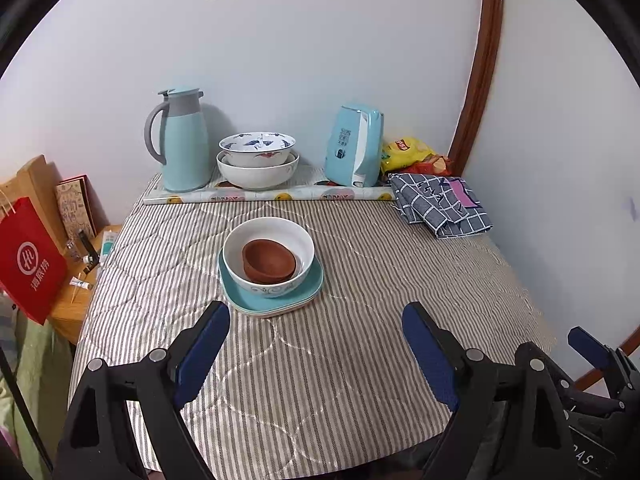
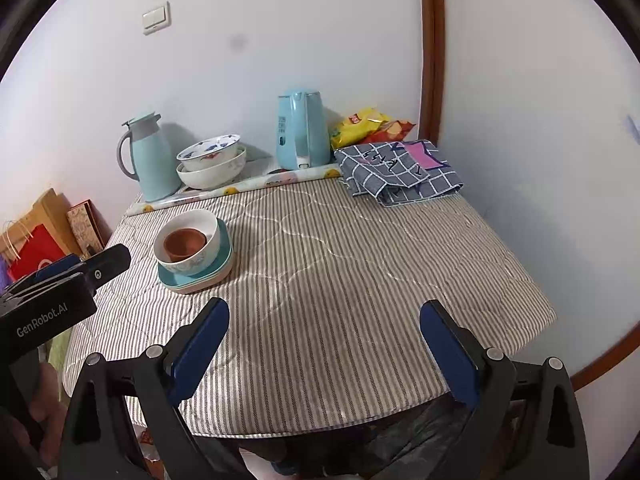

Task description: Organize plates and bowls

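Note:
Near the middle of the striped table, a brown bowl [image 1: 266, 258] sits inside a white bowl [image 1: 240, 236], which rests on stacked teal plates [image 1: 276, 302]. My left gripper [image 1: 316, 320] is just short of this stack, open and holding nothing. My right gripper [image 2: 324, 316] is open over bare cloth to the right of the stack, with the brown bowl [image 2: 184, 242], white bowl [image 2: 212, 236] and plates [image 2: 200, 280] at its left. Two more white bowls [image 1: 258, 156], the upper one painted, are nested at the back.
Along the back wall are a pale blue jug [image 1: 184, 140], a blue kettle [image 1: 352, 148], a yellow snack bag [image 1: 408, 152] and a rolled patterned mat [image 1: 272, 196]. A folded checked cloth [image 1: 440, 204] lies at the back right. A red bag [image 1: 28, 260] and small items sit on a side stand to the left.

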`<state>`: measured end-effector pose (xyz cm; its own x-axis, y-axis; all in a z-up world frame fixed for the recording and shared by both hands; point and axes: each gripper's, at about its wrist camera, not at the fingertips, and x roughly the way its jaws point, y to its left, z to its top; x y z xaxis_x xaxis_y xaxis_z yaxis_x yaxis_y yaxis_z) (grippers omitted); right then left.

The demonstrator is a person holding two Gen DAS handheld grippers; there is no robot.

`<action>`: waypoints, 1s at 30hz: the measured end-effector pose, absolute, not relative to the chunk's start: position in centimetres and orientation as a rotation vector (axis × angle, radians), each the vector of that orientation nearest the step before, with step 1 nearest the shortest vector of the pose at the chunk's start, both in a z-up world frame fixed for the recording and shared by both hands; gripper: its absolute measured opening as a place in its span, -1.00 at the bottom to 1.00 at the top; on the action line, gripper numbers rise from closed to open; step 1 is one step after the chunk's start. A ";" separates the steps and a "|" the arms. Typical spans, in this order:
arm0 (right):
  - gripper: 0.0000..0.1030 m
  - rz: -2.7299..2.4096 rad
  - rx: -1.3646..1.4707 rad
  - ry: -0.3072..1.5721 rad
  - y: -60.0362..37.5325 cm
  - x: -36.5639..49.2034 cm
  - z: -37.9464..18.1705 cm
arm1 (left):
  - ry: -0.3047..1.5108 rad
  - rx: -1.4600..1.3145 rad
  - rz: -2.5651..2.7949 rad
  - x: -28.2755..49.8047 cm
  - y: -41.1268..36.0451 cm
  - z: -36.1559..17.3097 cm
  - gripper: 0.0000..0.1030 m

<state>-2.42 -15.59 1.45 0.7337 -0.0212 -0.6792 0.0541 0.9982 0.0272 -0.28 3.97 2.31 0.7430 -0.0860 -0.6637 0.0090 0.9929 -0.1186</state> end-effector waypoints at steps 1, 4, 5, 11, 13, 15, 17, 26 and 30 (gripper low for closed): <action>0.85 -0.042 0.046 0.746 -15.6 -2.5 1.4 | 0.731 -0.111 -0.051 -0.4 4.0 2.3 0.70; 0.85 -0.042 0.039 0.745 -15.5 -2.5 1.4 | 0.732 -0.107 -0.044 -0.4 4.1 2.3 0.70; 0.85 -0.042 0.037 0.745 -15.4 -2.6 1.4 | 0.733 -0.106 -0.045 -0.5 4.1 2.3 0.70; 0.85 -0.042 0.035 0.742 -15.2 -2.5 1.3 | 0.734 -0.100 -0.040 -0.7 4.0 2.3 0.70; 0.85 -0.044 0.035 0.741 -15.2 -2.5 1.3 | 0.735 -0.096 -0.040 -0.7 3.9 2.3 0.70; 0.85 -0.044 0.039 0.737 -15.2 -2.6 1.4 | 0.734 -0.096 -0.040 -0.7 4.0 2.3 0.70; 0.85 -0.045 0.040 0.734 -15.2 -2.7 1.4 | 0.735 -0.095 -0.038 -0.8 4.0 2.3 0.70; 0.85 -0.051 0.050 0.731 -15.6 -3.0 1.4 | 0.736 -0.091 -0.040 -1.0 3.8 2.3 0.70; 0.85 -0.052 0.052 0.731 -15.6 -3.0 1.4 | 0.738 -0.083 -0.036 -1.1 3.7 2.3 0.70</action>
<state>-3.04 -15.61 1.44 0.7434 -0.0291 -0.6682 0.0655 0.9974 0.0294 -1.05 3.68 2.30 0.7396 -0.0618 -0.6702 0.0030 0.9961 -0.0885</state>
